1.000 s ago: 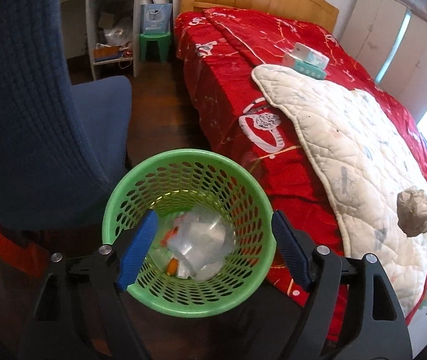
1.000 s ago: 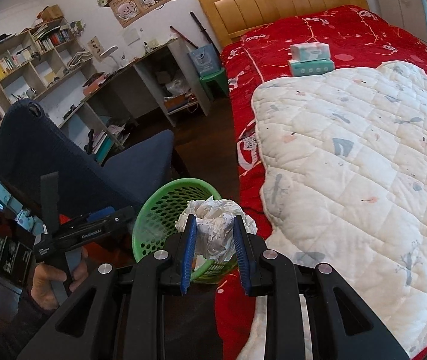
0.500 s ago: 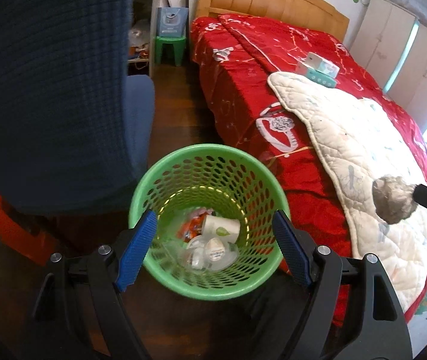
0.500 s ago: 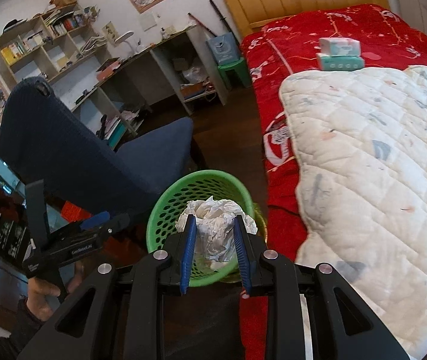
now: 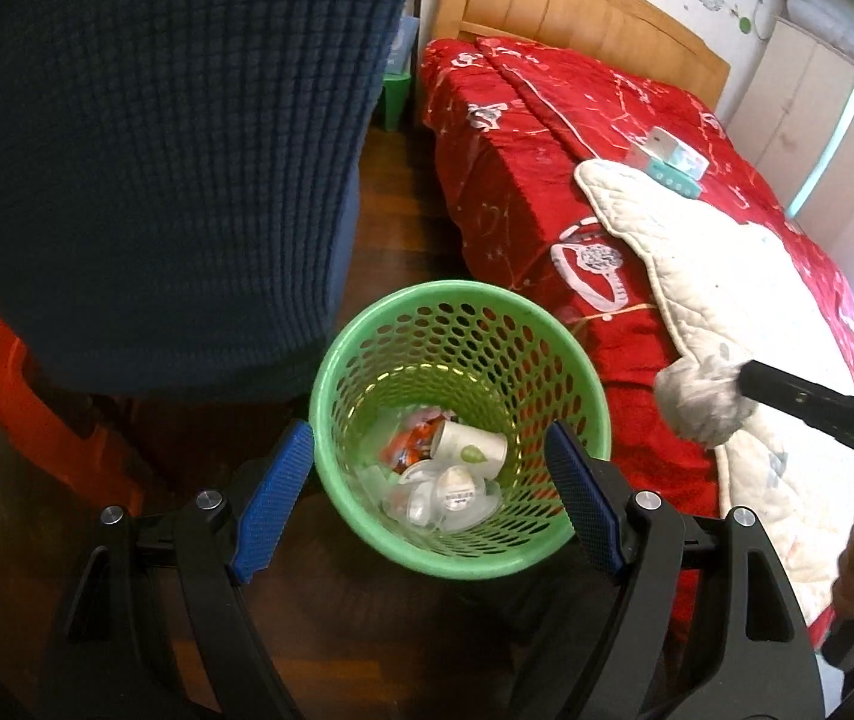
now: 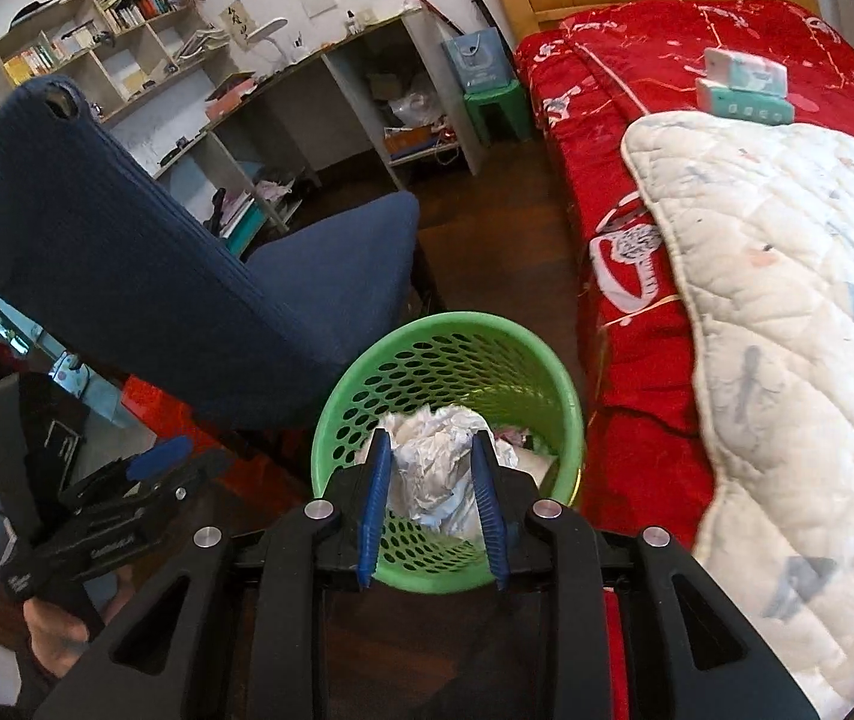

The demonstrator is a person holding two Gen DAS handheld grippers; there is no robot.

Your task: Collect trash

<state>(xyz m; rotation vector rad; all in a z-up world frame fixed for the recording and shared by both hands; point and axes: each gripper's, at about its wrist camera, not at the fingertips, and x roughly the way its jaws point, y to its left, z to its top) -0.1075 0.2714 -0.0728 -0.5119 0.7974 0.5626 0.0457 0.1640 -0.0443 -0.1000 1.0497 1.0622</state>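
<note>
A green perforated waste basket [image 5: 360,360] stands on the dark wood floor between a blue chair and the bed; it also shows in the right wrist view [image 6: 523,354]. Cups and wrappers [image 5: 457,474] lie in its bottom. My left gripper [image 5: 433,492] is open and empty, its blue pads either side of the basket's near rim. My right gripper [image 6: 433,498] is shut on a crumpled white paper ball [image 6: 433,468], held above the basket's near rim. In the left wrist view the ball [image 5: 700,399] hangs just right of the basket.
A blue fabric chair [image 6: 186,276] stands left of the basket. A bed with a red cover [image 5: 523,138] and white quilt [image 6: 787,276] is on the right, tissue packs [image 6: 745,84] on it. A desk and shelves [image 6: 318,96] stand at the back. A red object [image 5: 0,378] sits low left.
Both grippers have moved closer to the basket. The right gripper has carried the paper ball from beside the bed to over the basket's rim. The left gripper has stayed open.
</note>
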